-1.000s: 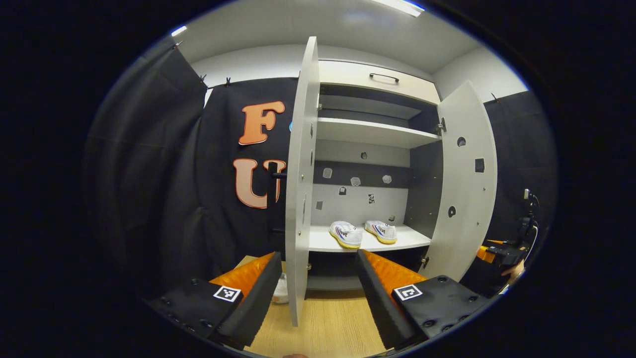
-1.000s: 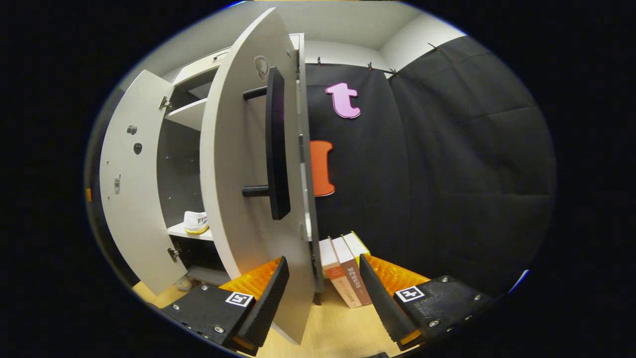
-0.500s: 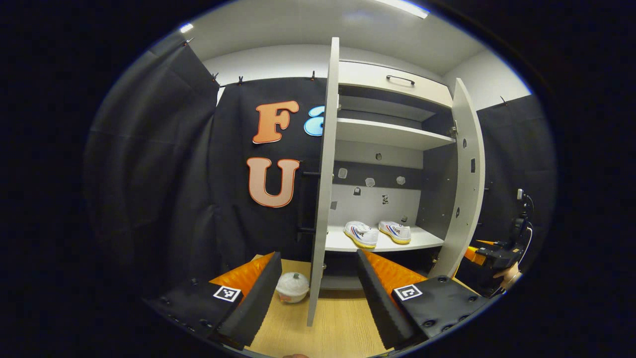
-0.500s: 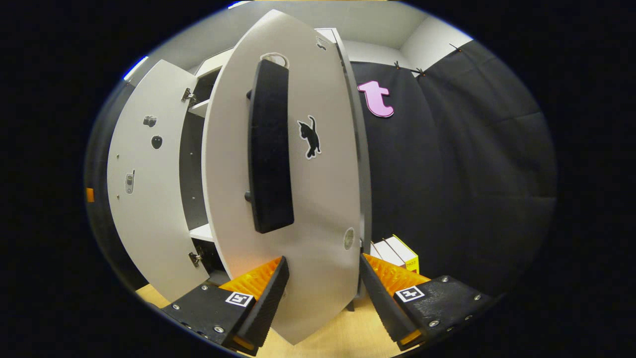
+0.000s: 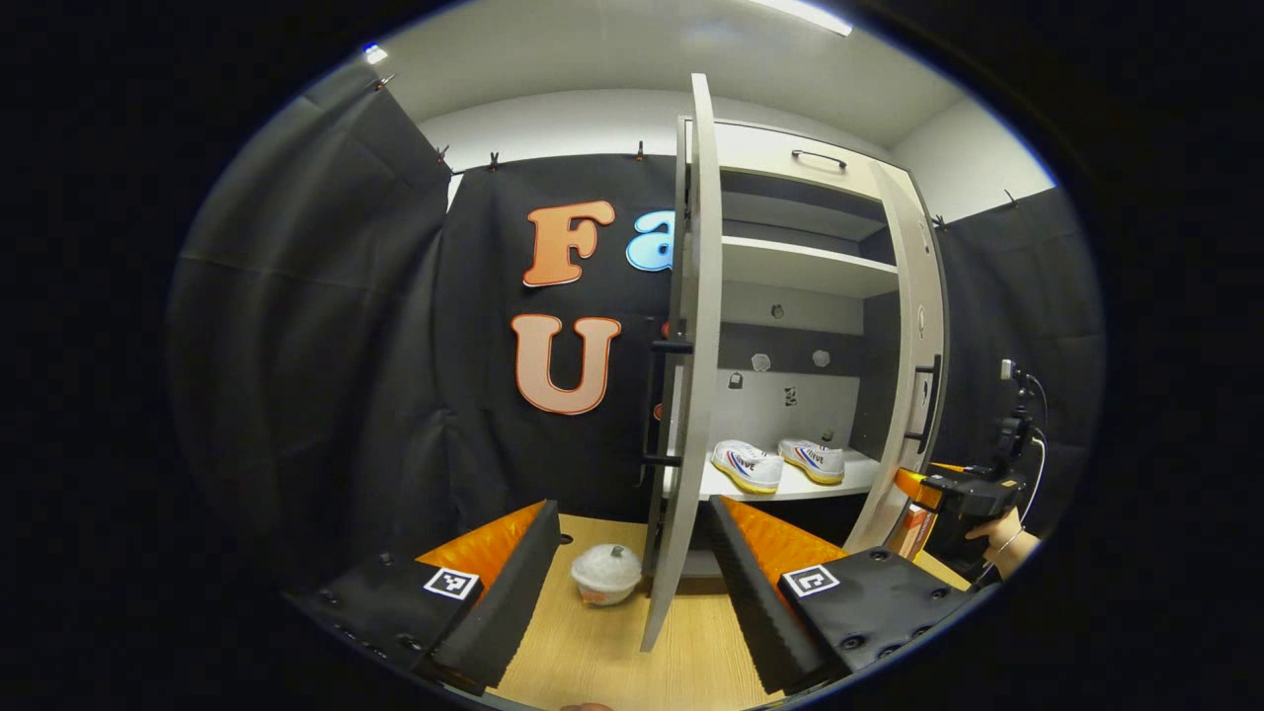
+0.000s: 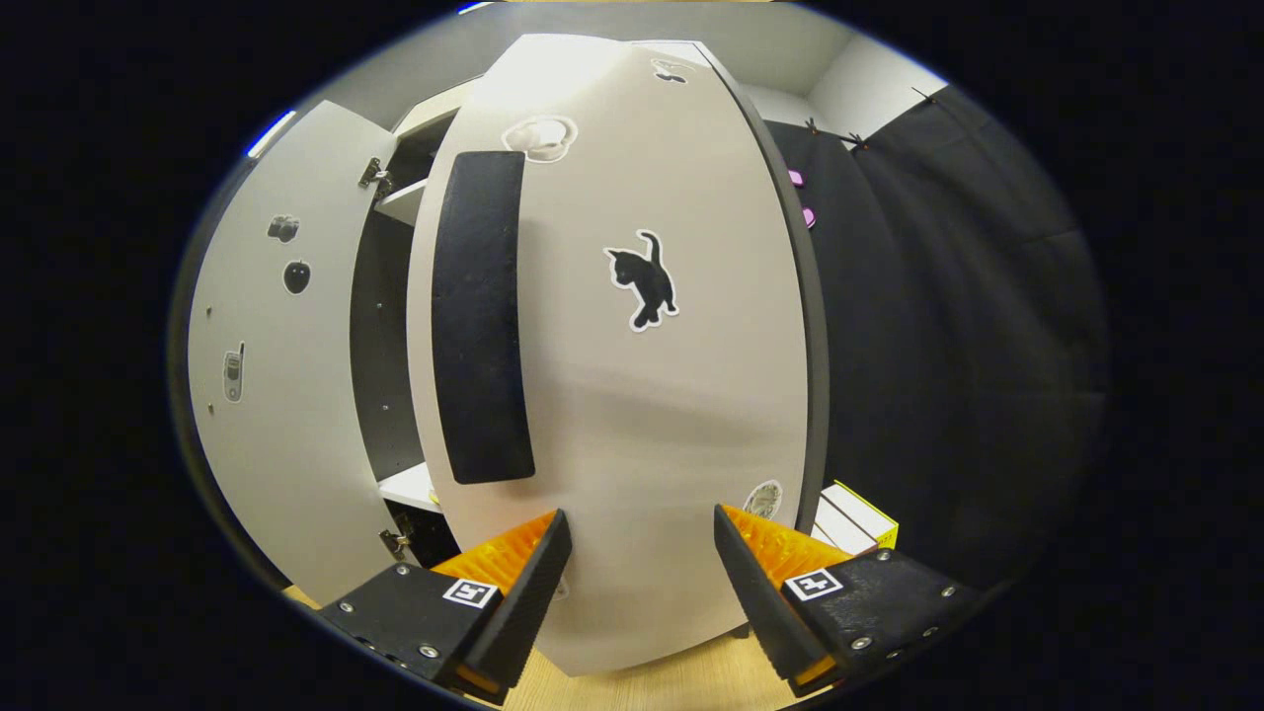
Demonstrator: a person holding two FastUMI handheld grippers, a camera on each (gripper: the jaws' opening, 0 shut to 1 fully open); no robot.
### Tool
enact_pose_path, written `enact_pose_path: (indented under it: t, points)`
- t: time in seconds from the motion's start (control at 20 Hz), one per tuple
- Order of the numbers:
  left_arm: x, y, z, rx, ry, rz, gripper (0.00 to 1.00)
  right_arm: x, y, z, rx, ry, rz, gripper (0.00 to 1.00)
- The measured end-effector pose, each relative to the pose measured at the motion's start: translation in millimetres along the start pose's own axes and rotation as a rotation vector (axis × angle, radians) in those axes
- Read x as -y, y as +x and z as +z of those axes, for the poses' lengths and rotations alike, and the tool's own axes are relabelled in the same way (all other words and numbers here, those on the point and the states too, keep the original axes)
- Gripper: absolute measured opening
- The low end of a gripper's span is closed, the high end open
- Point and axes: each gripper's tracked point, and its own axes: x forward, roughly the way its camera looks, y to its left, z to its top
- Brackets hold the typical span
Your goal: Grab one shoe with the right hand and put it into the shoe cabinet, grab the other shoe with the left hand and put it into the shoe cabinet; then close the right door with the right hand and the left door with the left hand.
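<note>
both shoes (image 5: 778, 462) sit on the lower shelf of the shoe cabinet (image 5: 805, 267), right of centre in the left gripper view. the right gripper (image 6: 637, 558), fingers apart and empty, faces the right door (image 6: 632, 395) at frame centre. a fingertip could slip off the panel or catch the handle (image 6: 482, 316). the left gripper (image 5: 632, 553), fingers apart, straddles the left door (image 5: 691, 365) edge and could snag it.

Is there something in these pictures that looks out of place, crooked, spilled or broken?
Nothing stands out. Both shoes sit upright, side by side, on the lower shelf of the shoe cabinet. The left door and right door are ajar, as expected mid-task. No spill or damage shows.
</note>
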Motion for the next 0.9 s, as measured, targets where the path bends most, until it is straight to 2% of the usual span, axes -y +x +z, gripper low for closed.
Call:
enact_pose_path:
  t: [0.3,0.4,0.9]
  points:
    - [-23,16,-19,-0.027,-0.021,0.017,0.95,-2,7,0,-0.011,-0.014,-0.022,0.90]
    - [-28,22,-24,-0.029,-0.030,0.010,0.99,-3,9,1,-0.013,-0.041,-0.043,0.90]
    - [-38,63,-55,-0.070,-0.039,-0.026,0.97,-6,12,3,-0.035,-0.050,-0.111,0.90]
